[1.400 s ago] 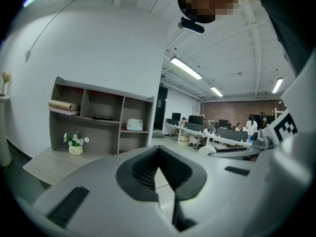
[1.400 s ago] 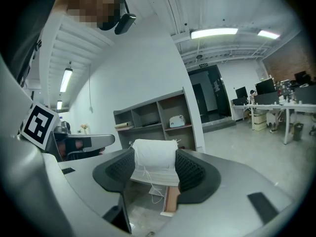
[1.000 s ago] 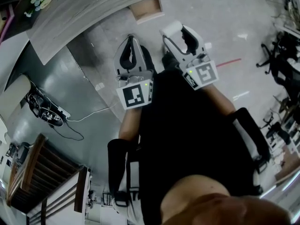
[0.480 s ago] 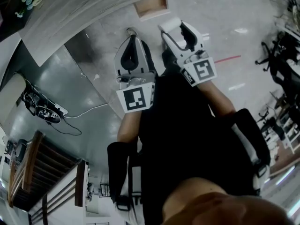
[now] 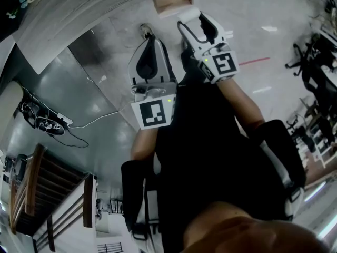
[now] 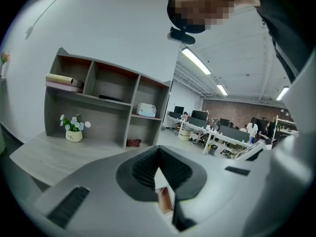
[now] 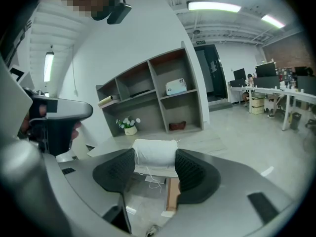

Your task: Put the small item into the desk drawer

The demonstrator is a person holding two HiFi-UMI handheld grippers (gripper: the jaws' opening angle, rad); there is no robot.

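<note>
In the head view my right gripper (image 5: 194, 21) is shut on a small white cloth roll (image 5: 189, 15), held just below the open wooden desk drawer (image 5: 172, 1). The right gripper view shows the white cloth roll (image 7: 155, 153) pinched between the black pads (image 7: 195, 174), with the drawer (image 7: 171, 194) below it. My left gripper (image 5: 148, 38) hangs beside it to the left, with its jaws together and nothing in them. In the left gripper view the left gripper (image 6: 158, 157) is shut, and a sliver of the drawer (image 6: 165, 201) shows under the jaws.
The grey wood desk top (image 5: 73, 15) runs across the upper left. On it stands a shelf unit (image 6: 108, 107) with a flower pot (image 6: 74, 132). Cables and a power strip (image 5: 42, 123) lie on the floor. Office chairs (image 5: 316, 73) stand at the right.
Both grippers have moved up the head view toward the drawer. The right one, still holding the white roll, now sits close under the drawer.
</note>
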